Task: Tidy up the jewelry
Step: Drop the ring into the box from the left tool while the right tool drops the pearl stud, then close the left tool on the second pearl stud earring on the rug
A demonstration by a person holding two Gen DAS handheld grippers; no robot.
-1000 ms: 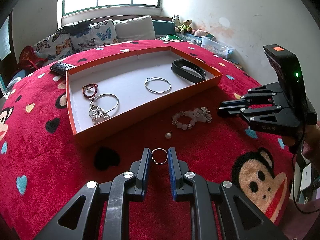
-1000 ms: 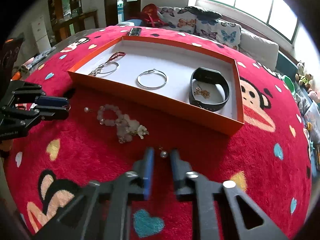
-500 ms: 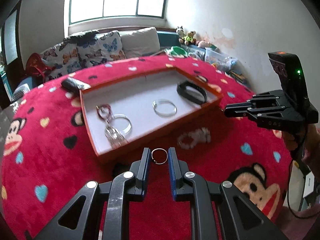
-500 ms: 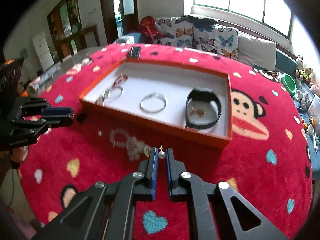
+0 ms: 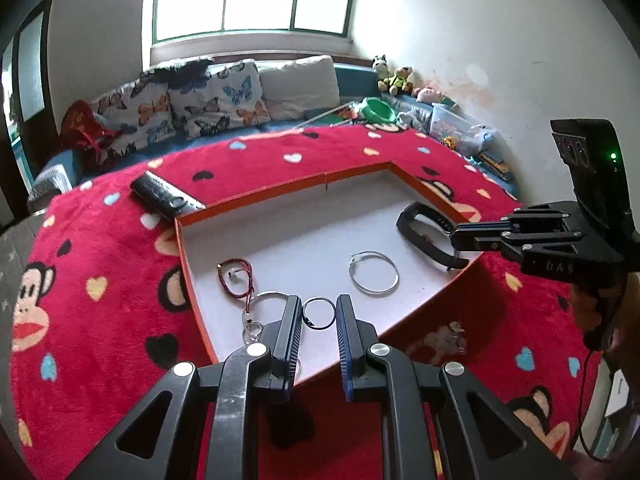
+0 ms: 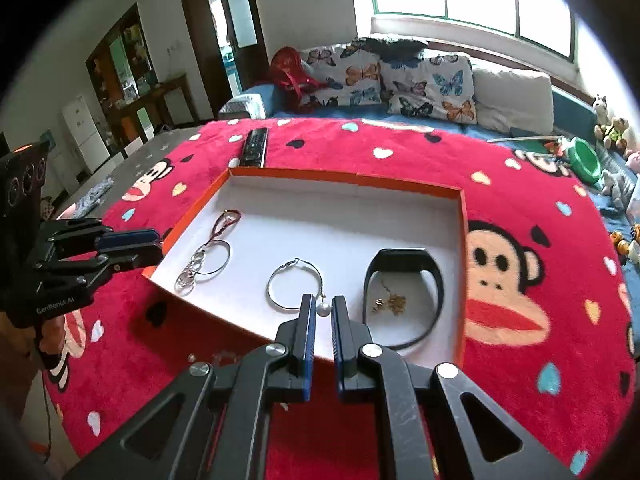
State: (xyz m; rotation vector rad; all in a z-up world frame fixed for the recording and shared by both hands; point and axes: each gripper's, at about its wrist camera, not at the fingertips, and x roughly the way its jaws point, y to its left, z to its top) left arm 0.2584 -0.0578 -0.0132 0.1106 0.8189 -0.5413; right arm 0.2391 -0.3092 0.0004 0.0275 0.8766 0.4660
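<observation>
- Grippers are both raised above the near edge of the orange box [image 6: 463, 240], and both point forward and steeply down toward its white floor.
- Left gripper [image 5: 319, 316] has its jaws at a narrow gap, closed on a small metal ring [image 5: 318, 313]; the ring is pinched by its two sides between the blue pads and is held in the air over the near left part of the box.
- Right gripper [image 6: 323, 309] has its jaws almost together, closed on a pearl earring [image 6: 323, 307]; the white pearl sits at the tips of the fingers, with a thin pin standing up from it.
- From the right wrist view, the left gripper [image 6: 132, 246] comes in from the left side, nearly level, with its tips just beside the left corner of the box; a hand [image 6: 54, 334] grips its handle below.
- From the left wrist view, the right gripper [image 5: 460, 236] comes in from the right, with its tips in front of the black band [image 5: 430, 236].
- Inside the box lie a red cord bracelet [image 5: 236, 280], a bangle with silver rings [image 6: 202, 266], a big hoop [image 6: 295, 284] and, inside the black band, a small gold chain [image 6: 392, 304].
- Box rests on a red blanket [image 6: 520, 184] with monkey faces and hearts; a remote control [image 6: 254, 147] lies just behind the box.
- Bead bracelet [image 5: 446, 338] lies on the blanket in front of the box, blurred.
</observation>
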